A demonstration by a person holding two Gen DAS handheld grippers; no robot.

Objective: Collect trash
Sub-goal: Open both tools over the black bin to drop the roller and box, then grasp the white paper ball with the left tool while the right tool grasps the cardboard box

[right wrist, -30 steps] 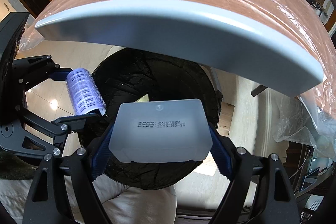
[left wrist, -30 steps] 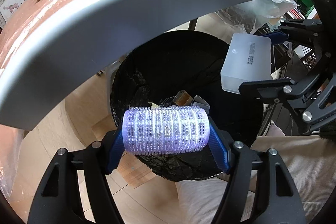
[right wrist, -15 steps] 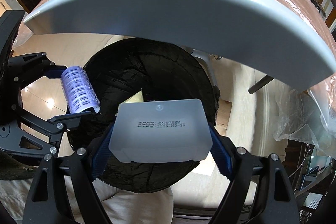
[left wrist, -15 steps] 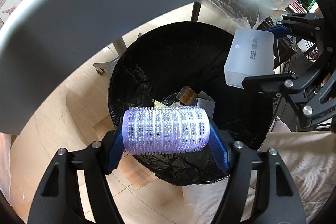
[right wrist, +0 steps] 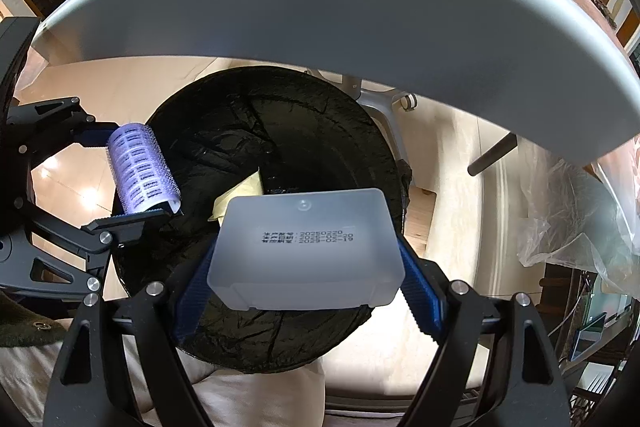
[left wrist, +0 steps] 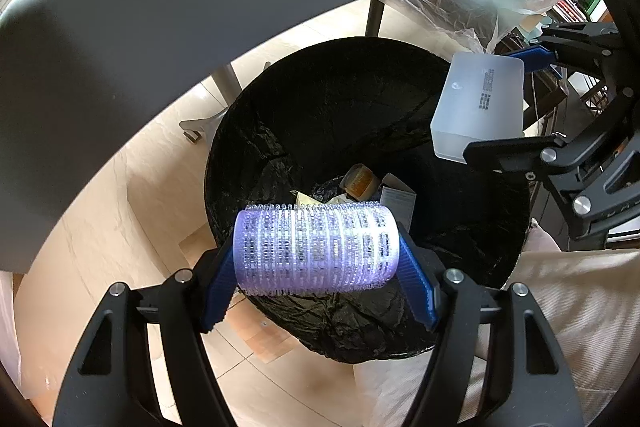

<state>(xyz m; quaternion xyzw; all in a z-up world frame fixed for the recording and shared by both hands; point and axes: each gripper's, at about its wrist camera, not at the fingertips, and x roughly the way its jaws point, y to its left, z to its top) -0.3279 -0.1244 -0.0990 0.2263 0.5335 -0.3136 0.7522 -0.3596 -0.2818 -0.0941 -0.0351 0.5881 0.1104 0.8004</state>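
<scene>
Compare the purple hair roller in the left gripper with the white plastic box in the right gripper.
The hair roller is a purple, bristly cylinder; the plastic box is a smooth, frosted white rectangular shape. The roller has a mesh pattern and no lettering; the box carries printed dark date text. Both are clamped endwise between blue gripper pads, roller in the left gripper, box in the right gripper, above the black-lined trash bin.

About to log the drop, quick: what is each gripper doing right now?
Left gripper: closed on the purple bristled hair roller.
Right gripper: closed on the translucent white plastic box.
</scene>
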